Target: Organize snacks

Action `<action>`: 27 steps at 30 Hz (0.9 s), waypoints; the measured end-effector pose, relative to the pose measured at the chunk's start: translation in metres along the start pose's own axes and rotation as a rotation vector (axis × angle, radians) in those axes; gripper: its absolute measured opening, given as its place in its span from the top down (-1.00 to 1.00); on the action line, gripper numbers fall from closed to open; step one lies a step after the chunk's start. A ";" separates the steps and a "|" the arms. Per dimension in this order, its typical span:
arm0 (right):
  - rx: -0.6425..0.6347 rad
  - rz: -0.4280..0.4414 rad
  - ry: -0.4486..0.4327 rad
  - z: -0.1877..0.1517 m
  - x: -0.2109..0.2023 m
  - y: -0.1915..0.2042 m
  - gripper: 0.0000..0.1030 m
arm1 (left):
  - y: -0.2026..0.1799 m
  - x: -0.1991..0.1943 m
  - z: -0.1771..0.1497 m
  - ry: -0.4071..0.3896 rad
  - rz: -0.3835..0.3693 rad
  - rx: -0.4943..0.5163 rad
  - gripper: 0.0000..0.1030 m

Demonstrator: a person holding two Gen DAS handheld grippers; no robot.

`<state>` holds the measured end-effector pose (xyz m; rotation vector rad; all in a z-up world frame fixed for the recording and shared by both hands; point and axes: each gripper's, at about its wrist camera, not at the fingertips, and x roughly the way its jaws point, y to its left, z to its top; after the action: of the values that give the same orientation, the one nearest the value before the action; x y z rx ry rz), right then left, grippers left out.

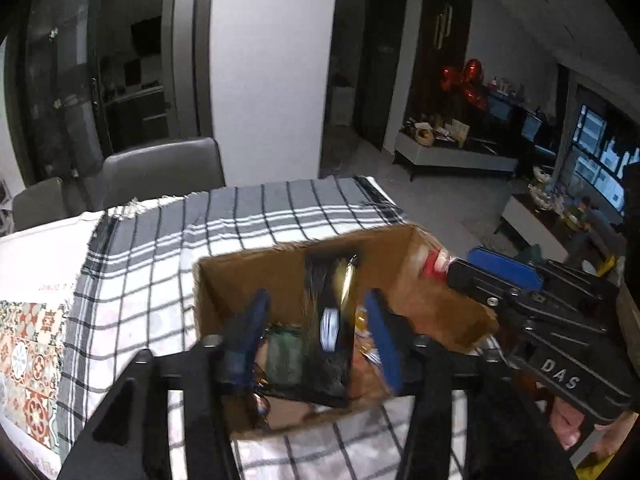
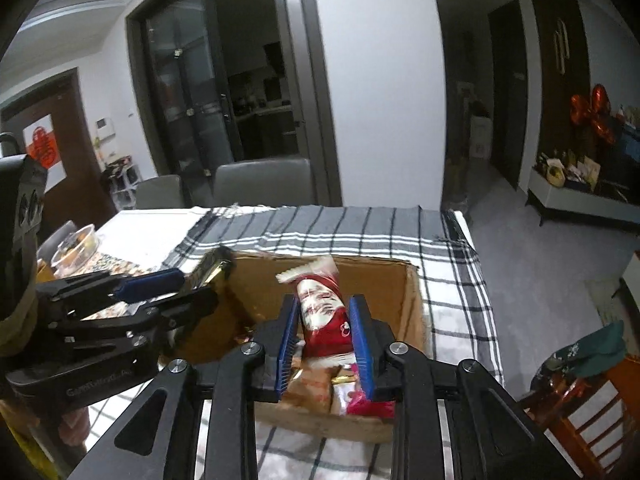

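A brown cardboard box (image 1: 400, 248) sits on the checked cloth; it also shows in the right wrist view (image 2: 412, 300). My left gripper (image 1: 316, 312) is over the box, shut on a black and gold snack packet (image 1: 334, 320). From the right wrist view the left gripper (image 2: 188, 284) holds that packet (image 2: 212, 268) at the box's left wall. My right gripper (image 2: 324, 320) is shut on a red and white snack packet (image 2: 324, 312) above the box. In the left wrist view the right gripper (image 1: 460, 268) sits at the box's right side. More snacks (image 2: 316, 388) lie in the box.
The table carries a grey checked cloth (image 1: 152, 272) and a patterned mat (image 1: 32, 352) at left. Grey chairs (image 2: 260, 184) stand behind the table. A clear bowl (image 2: 76, 244) sits at the table's far left. A wooden chair (image 2: 580, 412) is at the right.
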<state>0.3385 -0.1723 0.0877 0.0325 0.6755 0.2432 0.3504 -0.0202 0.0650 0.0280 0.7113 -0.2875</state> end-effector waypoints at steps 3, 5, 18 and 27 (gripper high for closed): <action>-0.018 -0.034 0.006 -0.005 0.001 -0.004 0.32 | -0.003 -0.002 -0.006 -0.015 0.053 0.017 -0.15; -0.027 -0.057 0.001 -0.009 -0.005 -0.003 0.19 | -0.003 -0.007 -0.011 -0.021 0.082 0.020 -0.19; -0.044 -0.157 -0.117 -0.051 -0.099 0.020 -0.28 | -0.019 -0.097 -0.065 -0.154 0.206 0.033 -0.64; -0.019 -0.137 -0.164 -0.090 -0.168 0.038 -0.49 | -0.034 -0.168 -0.108 -0.255 0.257 0.033 -0.95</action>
<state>0.1480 -0.1790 0.1243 -0.0123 0.5100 0.1139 0.1511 0.0020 0.0939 0.1114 0.4432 -0.0547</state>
